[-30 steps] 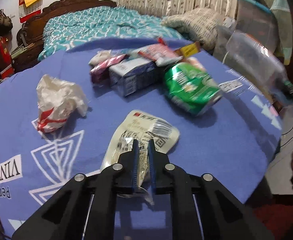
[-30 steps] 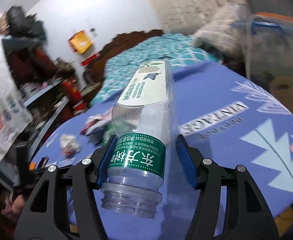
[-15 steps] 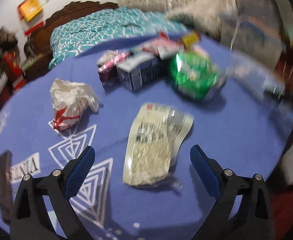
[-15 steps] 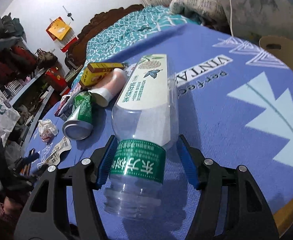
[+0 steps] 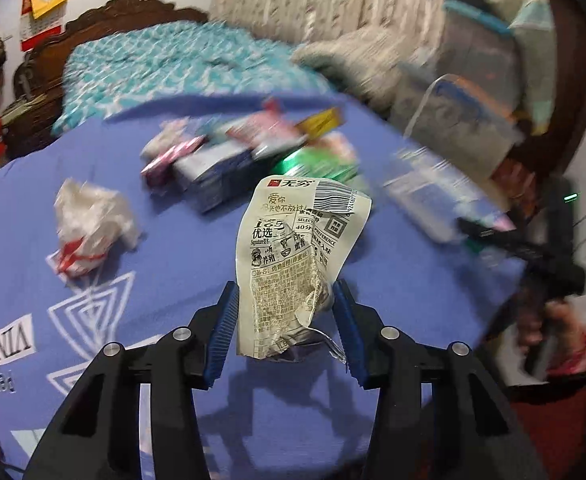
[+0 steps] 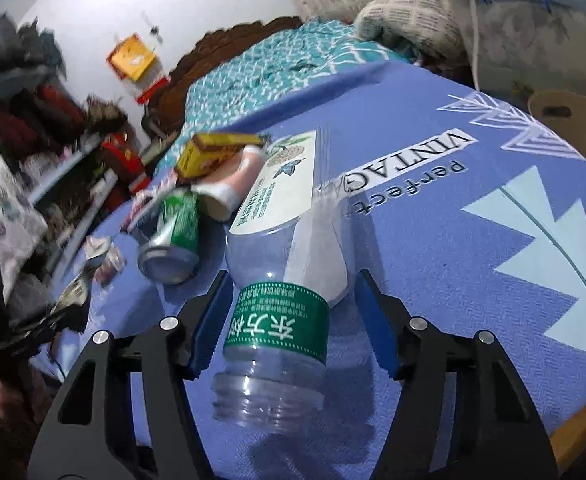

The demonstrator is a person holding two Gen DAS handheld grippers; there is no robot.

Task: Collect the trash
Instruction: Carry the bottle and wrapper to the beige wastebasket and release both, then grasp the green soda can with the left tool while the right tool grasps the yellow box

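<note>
The left gripper (image 5: 285, 320) has just been closing on a printed snack wrapper (image 5: 293, 264); its pads now pinch the crumpled lower end and the wrapper stands lifted off the blue tablecloth (image 5: 393, 304). The right gripper (image 6: 293, 320) clamps an uncapped clear plastic bottle (image 6: 281, 280) at its green label, the bottle's body lying towards the tabletop's middle. Collection looks barely begun: a crumpled white wrapper (image 5: 89, 228) near the left edge, a green can (image 6: 173, 236), a yellow box (image 6: 213, 152) and small cartons (image 5: 213, 176) near the far edge remain. No bin is visible.
</note>
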